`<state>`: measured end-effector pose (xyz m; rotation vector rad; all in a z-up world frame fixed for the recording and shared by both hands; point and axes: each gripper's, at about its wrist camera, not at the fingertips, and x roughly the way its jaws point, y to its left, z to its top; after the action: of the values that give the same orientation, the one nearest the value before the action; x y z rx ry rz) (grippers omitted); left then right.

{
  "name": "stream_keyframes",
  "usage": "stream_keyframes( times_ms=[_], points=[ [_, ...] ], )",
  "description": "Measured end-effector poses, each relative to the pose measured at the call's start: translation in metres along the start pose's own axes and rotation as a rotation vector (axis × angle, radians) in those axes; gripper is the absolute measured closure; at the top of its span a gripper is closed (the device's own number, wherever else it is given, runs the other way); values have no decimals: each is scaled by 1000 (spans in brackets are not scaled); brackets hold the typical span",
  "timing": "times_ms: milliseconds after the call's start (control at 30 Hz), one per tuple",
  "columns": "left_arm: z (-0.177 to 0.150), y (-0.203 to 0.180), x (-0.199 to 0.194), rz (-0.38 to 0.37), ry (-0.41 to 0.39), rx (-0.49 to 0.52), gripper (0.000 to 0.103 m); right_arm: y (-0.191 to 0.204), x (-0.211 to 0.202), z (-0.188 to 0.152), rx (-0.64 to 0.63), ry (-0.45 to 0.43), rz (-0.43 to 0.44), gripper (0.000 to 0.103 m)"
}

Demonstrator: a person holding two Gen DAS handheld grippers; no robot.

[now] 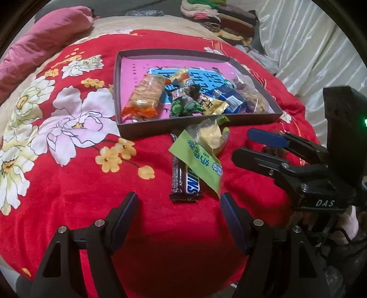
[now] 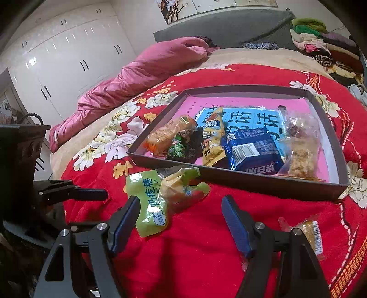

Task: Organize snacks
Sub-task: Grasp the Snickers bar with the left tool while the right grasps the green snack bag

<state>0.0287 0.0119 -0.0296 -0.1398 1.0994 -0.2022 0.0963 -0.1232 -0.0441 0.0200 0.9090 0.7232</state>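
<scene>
Both grippers, left gripper (image 1: 179, 206) and right gripper (image 2: 180, 212), held unclenched, empty; green candy bag (image 1: 199, 149) overlapping chocolate bar (image 1: 183, 176); double pickup risked.

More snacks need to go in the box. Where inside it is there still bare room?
The box is bare along its far wall, a pink strip behind the snacks, and at its left corner beside the orange biscuit pack. The near half is crowded from that pack across to the clear bag.

Home bedroom: bed with red floral blanket (image 1: 68, 183), pink quilt (image 2: 137, 73), white wardrobe (image 2: 68, 52), folded clothes (image 1: 220, 20).
</scene>
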Motion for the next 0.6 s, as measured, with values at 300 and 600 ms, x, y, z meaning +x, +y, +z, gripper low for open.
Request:
stream_keyframes(
  times_ms=[300, 600],
  points=[
    [-2, 4, 6, -4, 15, -13, 28, 3, 23, 3, 1, 44, 23, 30],
    [-1, 9, 9, -11, 12, -33, 28, -1, 39, 7, 50, 44, 101, 35]
  ],
)
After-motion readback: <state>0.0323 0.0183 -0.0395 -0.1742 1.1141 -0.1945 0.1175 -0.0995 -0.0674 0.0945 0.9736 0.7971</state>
